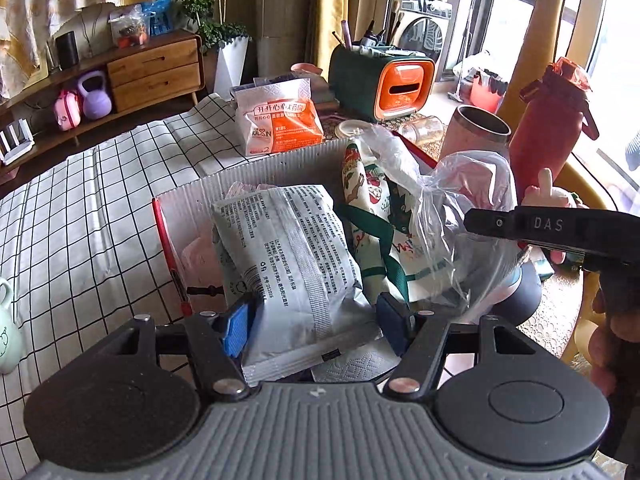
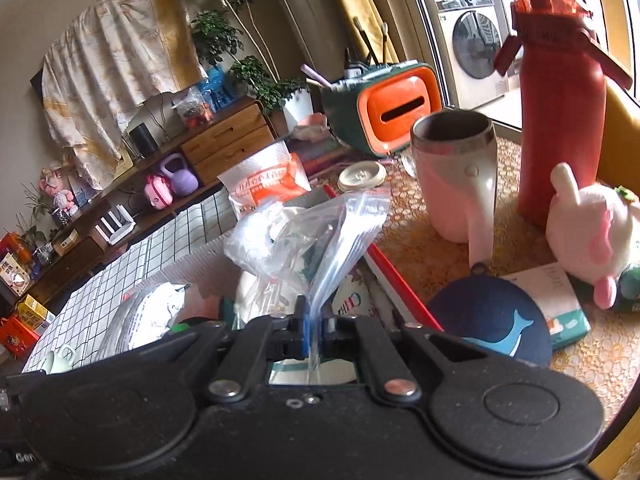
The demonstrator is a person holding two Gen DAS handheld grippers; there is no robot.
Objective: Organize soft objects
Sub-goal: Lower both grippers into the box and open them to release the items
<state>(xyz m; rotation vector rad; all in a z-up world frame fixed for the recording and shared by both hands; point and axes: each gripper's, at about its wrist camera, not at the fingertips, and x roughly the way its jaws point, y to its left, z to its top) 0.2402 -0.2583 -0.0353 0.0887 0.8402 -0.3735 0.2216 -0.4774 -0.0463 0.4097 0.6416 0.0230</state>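
Right claw (image 2: 314,326) pinches clear bag (image 2: 320,232); only its view shows that.

black tongs (image 1: 316,322) with blue pads (image 1: 237,328), silver screws, grey ribbed body.

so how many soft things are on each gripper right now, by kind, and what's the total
grey printed packet, between the pads of the left gripper: 1
clear plastic bag, pinched in the right gripper: 1
total: 2
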